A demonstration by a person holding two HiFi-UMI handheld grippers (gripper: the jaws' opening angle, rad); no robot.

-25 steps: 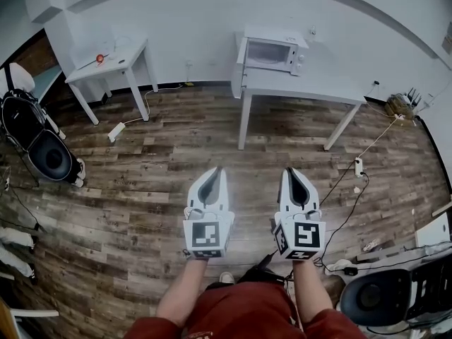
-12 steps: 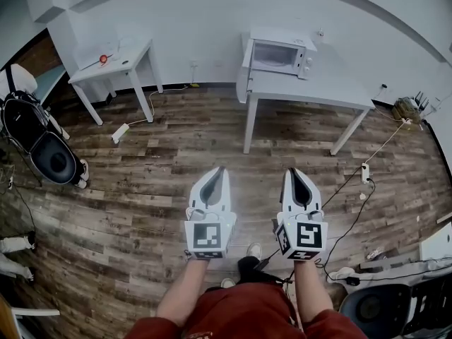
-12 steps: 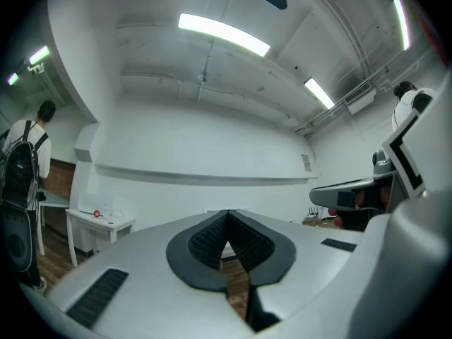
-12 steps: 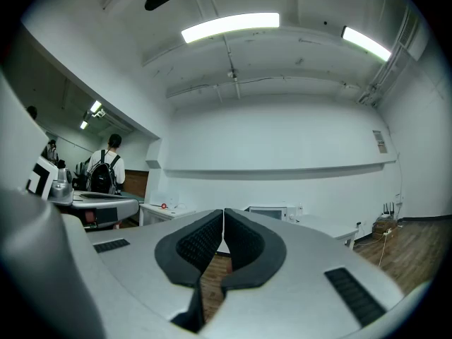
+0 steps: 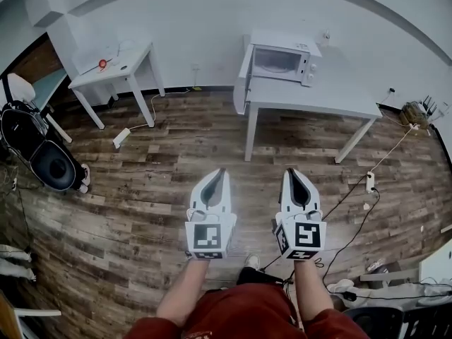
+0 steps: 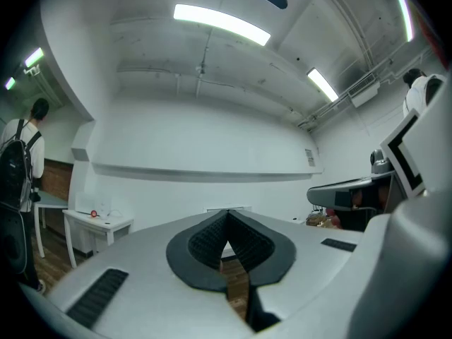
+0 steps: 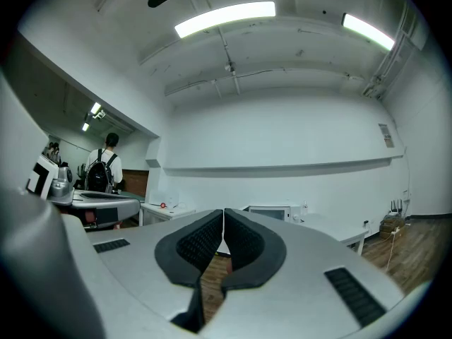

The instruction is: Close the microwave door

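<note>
Microwave (image 5: 282, 61) nearer; well ahead of right claw (image 5: 292, 173)

the microwave (image 5: 282, 56) stands at the back left of the desk (image 5: 318, 101), a smaller desk (image 5: 116, 68) well to its left, the left gripper (image 5: 219, 171) and right gripper (image 5: 291, 171) side by side before them.

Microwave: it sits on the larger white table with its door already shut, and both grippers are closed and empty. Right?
Not quite. The door of the microwave is open, swung out at its left side, as the head view shows. The rest holds: it sits on the larger white table, and the left gripper and right gripper are both closed and empty.
</note>
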